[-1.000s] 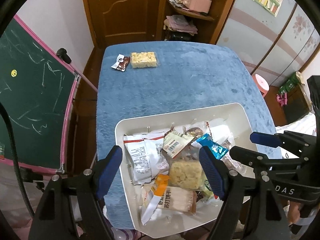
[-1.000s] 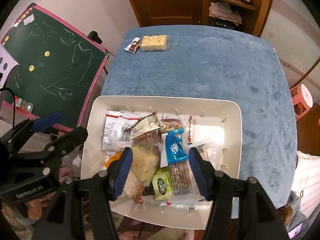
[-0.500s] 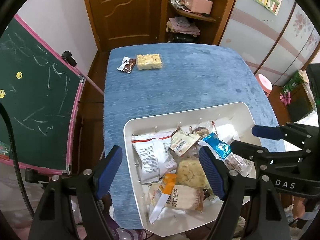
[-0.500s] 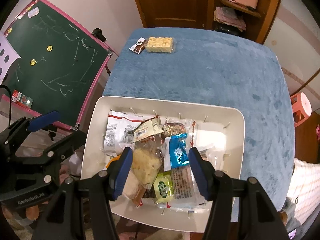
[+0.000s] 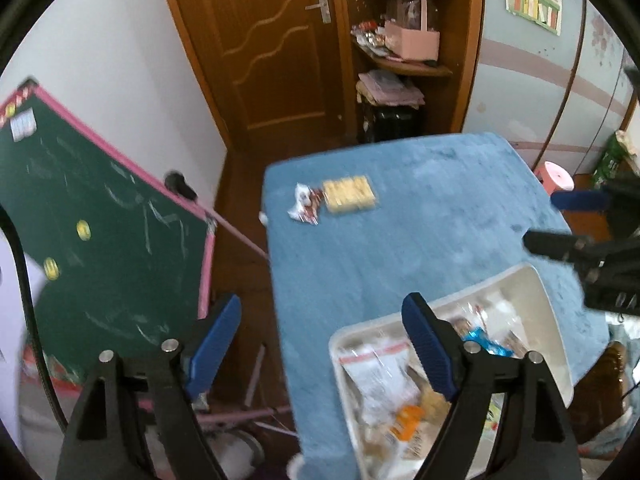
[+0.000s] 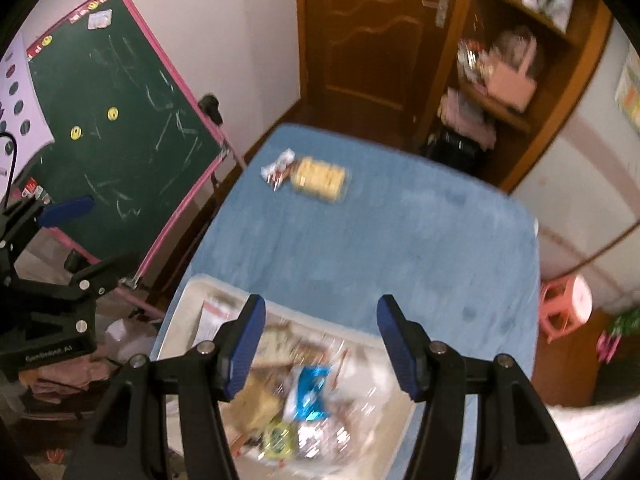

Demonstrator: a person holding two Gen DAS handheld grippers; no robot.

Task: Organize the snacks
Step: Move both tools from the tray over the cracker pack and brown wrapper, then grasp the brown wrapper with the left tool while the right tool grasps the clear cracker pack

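A white tray (image 5: pixel 554 320) (image 6: pixel 188 292) full of snack packets sits at the near end of the blue-clothed table (image 5: pixel 420 220) (image 6: pixel 380 240). Among them are a blue packet (image 5: pixel 480 338) (image 6: pixel 312 388) and a white packet with a red stripe (image 5: pixel 376 376). A yellow cracker pack (image 5: pixel 349 194) (image 6: pixel 318 178) and a small white-and-red wrapper (image 5: pixel 304 206) (image 6: pixel 278 168) lie at the table's far left. My left gripper (image 5: pixel 322 312) hovers over the tray's left rim, its jaws opening with nothing between them. My right gripper (image 6: pixel 320 308) hangs open and empty above the tray's far edge.
A green chalkboard (image 5: pixel 100 240) (image 6: pixel 120 120) with a pink frame leans left of the table. A wooden door and a cluttered corner shelf (image 5: pixel 404 56) stand behind it. A pink stool (image 5: pixel 554 178) (image 6: pixel 564 304) is on the floor at the right.
Both grippers have risen and tipped up from over the snacks. The tray has slid toward the bottom of both views and more of the room shows. The left jaws stand slightly wider.
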